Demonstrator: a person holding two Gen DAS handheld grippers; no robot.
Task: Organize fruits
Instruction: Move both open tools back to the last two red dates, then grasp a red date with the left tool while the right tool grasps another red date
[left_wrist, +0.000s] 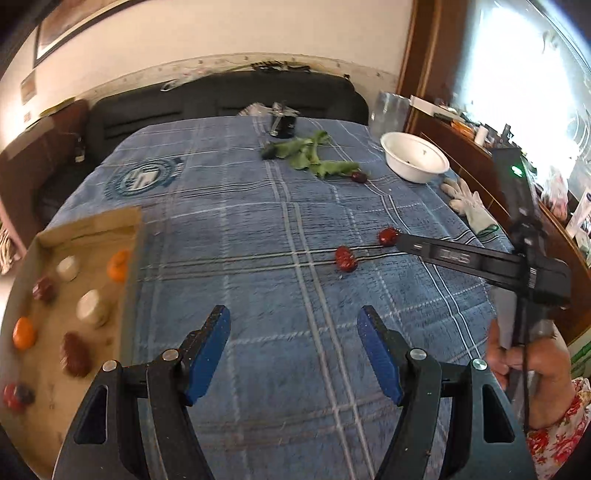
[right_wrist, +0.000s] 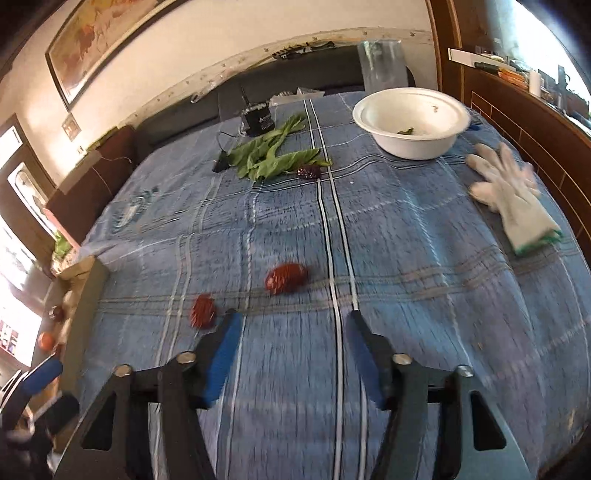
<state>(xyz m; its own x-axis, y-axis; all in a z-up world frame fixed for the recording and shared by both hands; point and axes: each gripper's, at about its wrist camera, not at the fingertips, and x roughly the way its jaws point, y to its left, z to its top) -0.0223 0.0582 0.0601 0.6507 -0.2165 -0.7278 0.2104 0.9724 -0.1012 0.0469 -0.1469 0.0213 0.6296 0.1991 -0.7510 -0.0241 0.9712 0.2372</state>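
Note:
Two red dates (left_wrist: 345, 259) (left_wrist: 388, 236) lie on the blue plaid cloth; they also show in the right wrist view (right_wrist: 286, 277) (right_wrist: 202, 311). A darker date (left_wrist: 359, 177) lies by green leaves (left_wrist: 310, 155). A cardboard tray (left_wrist: 88, 229) at the left holds oranges (left_wrist: 118, 266), dates (left_wrist: 75, 354) and pale round fruits (left_wrist: 90, 307). My left gripper (left_wrist: 293, 332) is open and empty above the cloth. My right gripper (right_wrist: 291, 332) is open and empty, just short of the two dates; its finger tip reaches the farther date in the left wrist view.
A white bowl (right_wrist: 410, 122) with a scrap of leaf stands at the back right. A white glove (right_wrist: 509, 195) lies near the right edge. A small black device (right_wrist: 258, 120) and a clear jar (right_wrist: 382, 62) stand at the far edge. A wooden cabinet (right_wrist: 517, 110) runs along the right.

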